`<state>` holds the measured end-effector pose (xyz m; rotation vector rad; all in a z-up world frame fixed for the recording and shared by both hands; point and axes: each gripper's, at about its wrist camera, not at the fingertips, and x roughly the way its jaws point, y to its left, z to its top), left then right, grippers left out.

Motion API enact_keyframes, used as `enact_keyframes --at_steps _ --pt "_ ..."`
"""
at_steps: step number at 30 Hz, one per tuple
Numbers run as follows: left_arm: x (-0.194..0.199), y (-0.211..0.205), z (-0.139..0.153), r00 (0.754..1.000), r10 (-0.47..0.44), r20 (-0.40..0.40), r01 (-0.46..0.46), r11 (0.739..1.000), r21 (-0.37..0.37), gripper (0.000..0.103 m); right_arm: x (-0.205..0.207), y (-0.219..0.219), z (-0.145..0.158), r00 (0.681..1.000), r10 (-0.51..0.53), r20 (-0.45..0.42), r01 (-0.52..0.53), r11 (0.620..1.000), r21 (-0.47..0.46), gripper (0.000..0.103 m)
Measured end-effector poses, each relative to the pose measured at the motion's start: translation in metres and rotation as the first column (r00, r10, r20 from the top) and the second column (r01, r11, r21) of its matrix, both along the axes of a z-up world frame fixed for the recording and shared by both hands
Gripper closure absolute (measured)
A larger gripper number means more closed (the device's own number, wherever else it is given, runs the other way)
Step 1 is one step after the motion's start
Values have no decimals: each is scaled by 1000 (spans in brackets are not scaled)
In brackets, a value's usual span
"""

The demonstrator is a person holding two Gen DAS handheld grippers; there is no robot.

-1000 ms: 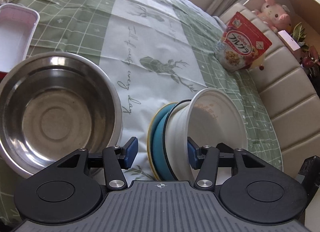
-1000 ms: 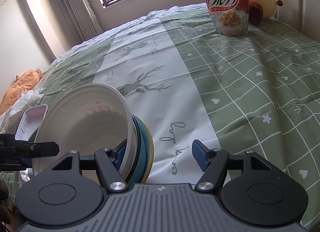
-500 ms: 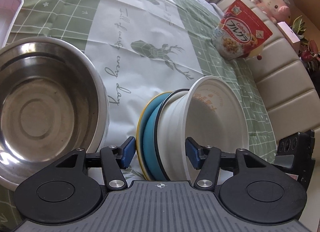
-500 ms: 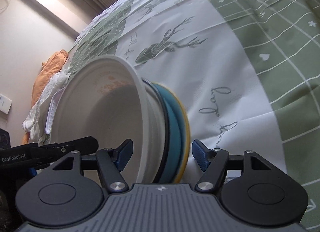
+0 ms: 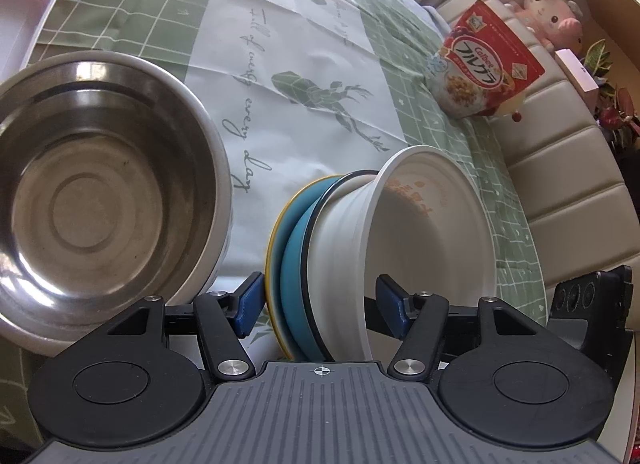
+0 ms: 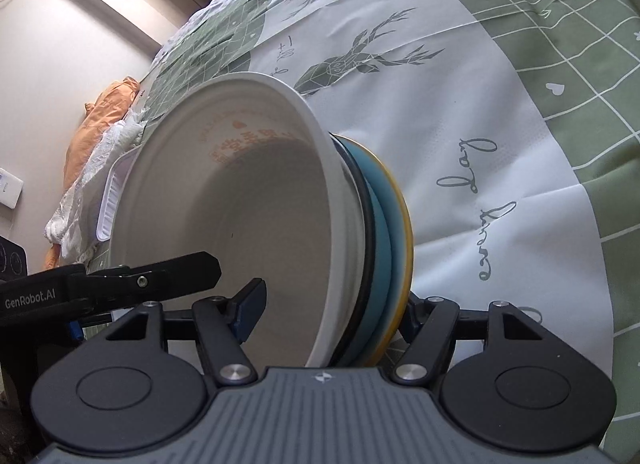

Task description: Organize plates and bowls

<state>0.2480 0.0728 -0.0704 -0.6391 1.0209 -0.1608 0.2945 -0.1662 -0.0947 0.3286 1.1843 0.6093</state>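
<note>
The tilted stack of white paper bowl (image 5: pixel 432 232) on blue and yellow plates (image 5: pixel 288 248) sits between the left gripper (image 5: pixel 320 306)'s opening fingers, beside the steel bowl (image 5: pixel 100 192) on the bed's green-checked cloth (image 5: pixel 312 44). The right gripper (image 6: pixel 332 306)'s fingers straddle the stack; whether they clamp it cannot be told.

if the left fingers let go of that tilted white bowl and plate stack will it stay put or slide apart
The white bowl looks thin-walled, probably light. The stack is tipped on edge, so the bowl may slip off the blue plate and yellow-rimmed plate. The left gripper is opening around it; the right gripper straddles it, so it likely leans on that or rolls on its rims.
</note>
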Motion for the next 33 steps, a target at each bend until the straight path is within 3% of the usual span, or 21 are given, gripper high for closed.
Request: enact_keyframes --at_steps 4,9,22,33 --pt "-10 6 2 1000 0 -17 0 1000 -15 33 -7 7 1 999 42 -10 -42 999 -3 36" --pt "-13 10 2 1000 -7 -18 7 1000 -21 33 -7 6 -1 998 65 -22 -65 998 3 36" --pt "2 -11 14 998 -60 -21 62 992 109 33 19 -7 1 1000 1 -19 -1 1000 27 36" --pt "14 -10 8 997 -51 -51 56 994 98 31 22 -4 0 999 49 -15 -49 998 37 36"
